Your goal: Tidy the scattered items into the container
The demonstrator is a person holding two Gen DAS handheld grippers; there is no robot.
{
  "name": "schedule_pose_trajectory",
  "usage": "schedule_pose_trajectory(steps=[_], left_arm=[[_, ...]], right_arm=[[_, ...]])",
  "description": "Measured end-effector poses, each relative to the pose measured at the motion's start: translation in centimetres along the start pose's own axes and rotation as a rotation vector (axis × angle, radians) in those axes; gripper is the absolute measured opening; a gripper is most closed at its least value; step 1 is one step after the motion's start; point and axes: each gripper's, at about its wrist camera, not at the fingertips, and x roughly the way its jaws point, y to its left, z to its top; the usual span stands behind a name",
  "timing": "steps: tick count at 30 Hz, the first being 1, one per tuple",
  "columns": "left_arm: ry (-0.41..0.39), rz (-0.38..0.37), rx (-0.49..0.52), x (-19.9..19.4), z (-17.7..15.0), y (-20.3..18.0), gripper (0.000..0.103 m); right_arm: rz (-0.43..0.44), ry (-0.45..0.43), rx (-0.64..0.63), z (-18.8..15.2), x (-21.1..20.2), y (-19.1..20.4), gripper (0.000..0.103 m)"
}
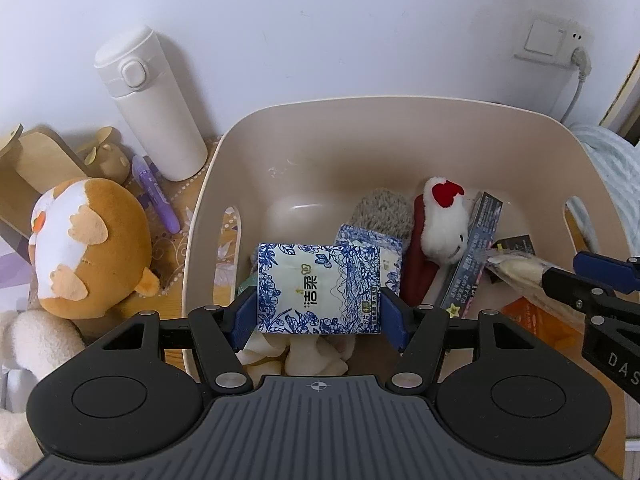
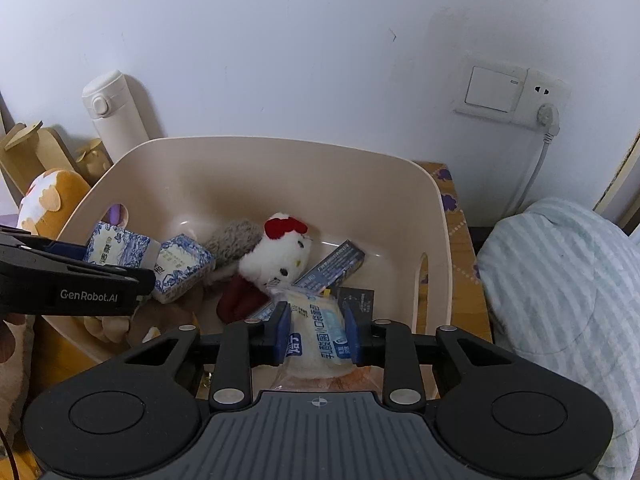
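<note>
Blue-patterned tissue pack (image 1: 318, 289) was clamped in the left claw (image 1: 319, 314) over the beige container (image 1: 360, 120); the right claw (image 2: 316, 334) held what seemed a wrapped bread (image 2: 316, 332).

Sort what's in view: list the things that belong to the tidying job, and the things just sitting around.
Job:
beige plastic bin
blue-and-white floral tissue pack, clamped in left gripper
clear-wrapped white bread roll, clamped in right gripper
orange-and-white plush toy, outside the bin
purple marker pen, outside the bin

Lying about:
white insulated flask
white wall switch and socket
striped pale-blue bedding
</note>
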Motion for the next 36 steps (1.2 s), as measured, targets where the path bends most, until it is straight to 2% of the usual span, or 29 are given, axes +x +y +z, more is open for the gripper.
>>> schedule_pose_trajectory(steps=[3,5,10,13,16,20,36], left_arm=[[0.010,-0.015,-0.004,-0.2,-0.1,0.0,0.067],[0.015,-0.025,-0.007,-0.4,-0.1,0.0,0.072],[0.000,-0.031,-0.002,-1.6,-0.4,-0.2,0.075],[-0.013,-0.040,0.001,-2.6,-0.5,-0.3,0.076],[-0.026,-0.049,0.014,-3.6,-0.7,-0.5,0.076],[-0.041,-0.056,0.019,-4.8,-1.1,-0.4,0.076],[-0.091,-0.096,0.065,-10.2,-3.6,0.7,0.077]], right_arm=[[0.000,-0.013,0.028,0.0,-0.3,-0.4,0.050],[-0.009,-0.038,0.050,0.1,-0.8,-0.7,0.069],[-0.015,-0.082,0.094,0.4,-2.3,-1.6,0.079],[-0.016,-0.094,0.132,0.5,-3.1,-2.2,0.091],[-0.009,-0.102,0.164,0.5,-3.7,-2.4,0.092],[0.003,-0.108,0.197,0.5,-4.2,-2.4,0.101],[-0.016,-0.126,0.209,-1.7,-7.9,-0.7,0.103]])
